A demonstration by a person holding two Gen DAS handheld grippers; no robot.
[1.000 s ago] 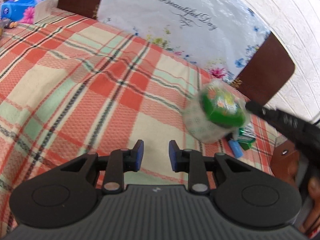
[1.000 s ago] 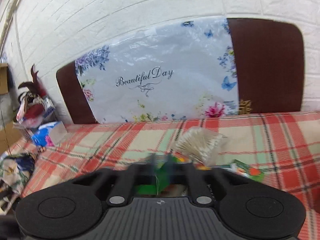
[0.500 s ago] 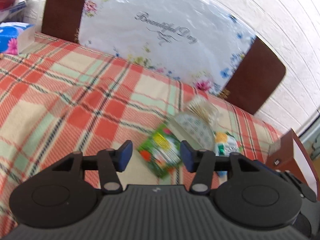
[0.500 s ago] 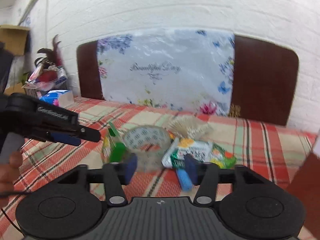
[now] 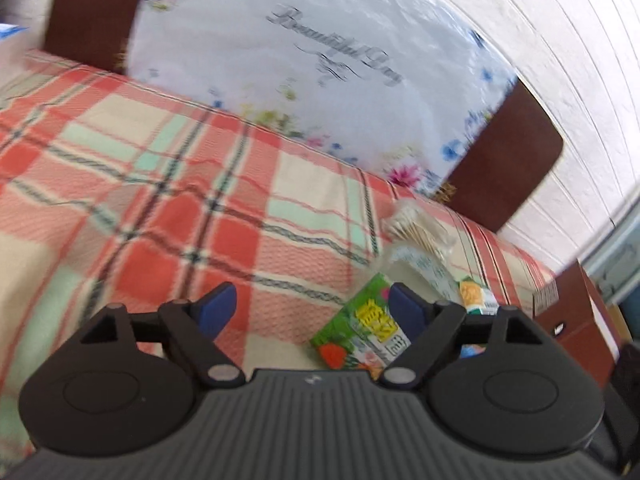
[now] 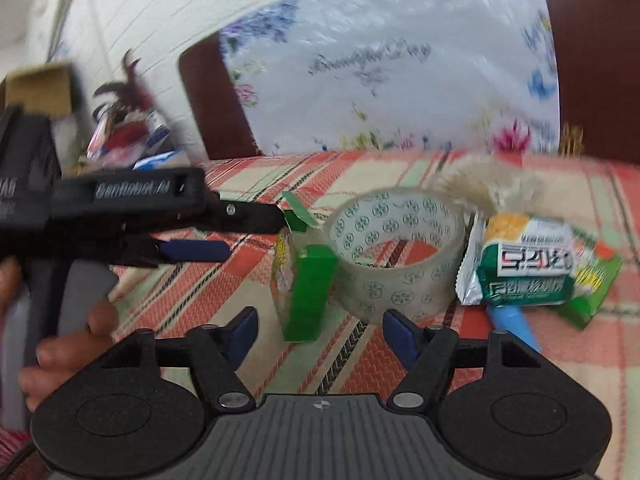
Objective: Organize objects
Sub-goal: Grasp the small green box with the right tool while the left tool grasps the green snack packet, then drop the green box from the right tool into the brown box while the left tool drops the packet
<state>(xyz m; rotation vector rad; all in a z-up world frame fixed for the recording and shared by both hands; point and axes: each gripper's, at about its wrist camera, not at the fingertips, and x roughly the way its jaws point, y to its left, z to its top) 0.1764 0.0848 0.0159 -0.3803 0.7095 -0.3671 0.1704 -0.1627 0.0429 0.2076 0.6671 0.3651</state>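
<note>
Left gripper (image 5: 312, 308): jaws wide, empty. Right gripper (image 6: 318, 326): jaws wide, empty. Green box (image 6: 308, 292) at twelve o'clock, touching tape roll (image 6: 394, 248) on plaid cloth (image 5: 160, 184).

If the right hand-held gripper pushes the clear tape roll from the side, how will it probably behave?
The clear tape roll lies flat on its side rim on the plaid cloth, so it would probably slide, not roll. It looks hollow, so likely light. It touches the green box, which stands upright and may tip.
</note>
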